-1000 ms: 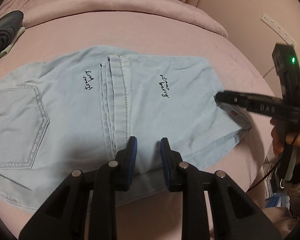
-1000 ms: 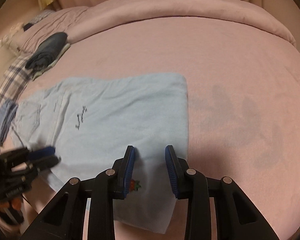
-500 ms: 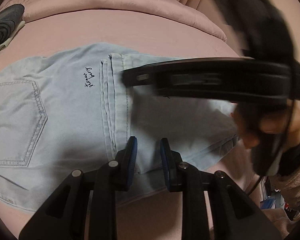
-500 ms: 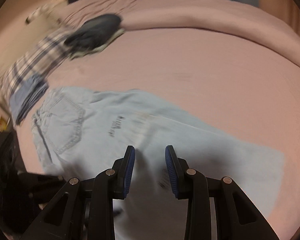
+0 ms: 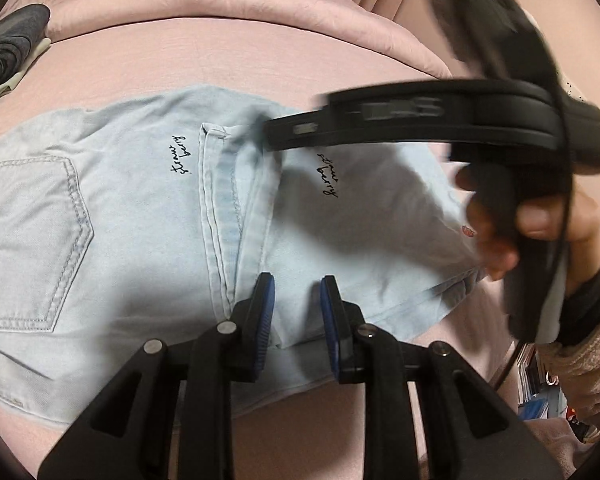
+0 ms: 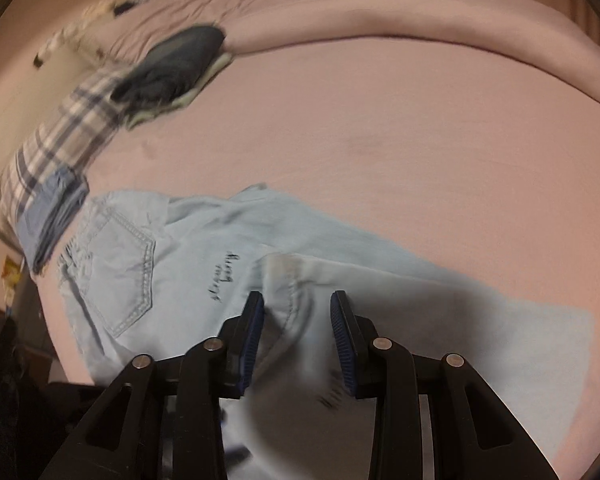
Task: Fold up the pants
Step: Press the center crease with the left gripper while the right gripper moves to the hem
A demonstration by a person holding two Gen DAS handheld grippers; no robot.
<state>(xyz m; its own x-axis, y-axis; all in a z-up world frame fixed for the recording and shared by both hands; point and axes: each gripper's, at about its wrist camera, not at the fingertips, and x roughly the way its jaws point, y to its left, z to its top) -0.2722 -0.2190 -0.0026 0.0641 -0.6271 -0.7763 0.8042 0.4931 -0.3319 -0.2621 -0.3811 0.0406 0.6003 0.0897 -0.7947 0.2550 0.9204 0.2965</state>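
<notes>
Left wrist view: light blue denim pants [image 5: 148, 216] lie flat on a pink bed [image 5: 228, 56], already folded partway, with a back pocket at the left and small black script on each side of the hem band that runs up the middle. The left gripper [image 5: 295, 312] hovers low over the near edge of the pants, jaws spread a little with cloth visible between them, gripping nothing.

One second ago the right gripper [image 5: 380, 124] sat at the far right corner of the fabric. Now it reaches across the top of the view, blurred by motion, its tip over the upper end of the hem band. The person's hand [image 5: 540, 220] grips its handle at the right.

Right wrist view: the right gripper's [image 6: 298, 340] jaws stand apart, with a raised, blurred fold of denim between and just beyond them. I cannot tell whether they touch it. The pants [image 6: 140, 272] have also swung from straight ahead to a slant across the bed. A dark folded garment [image 6: 172, 64] and plaid cloth [image 6: 60, 136] sit at the far left.

This shift suggests the right side is moving in to take the hem band, probably for the next fold.
</notes>
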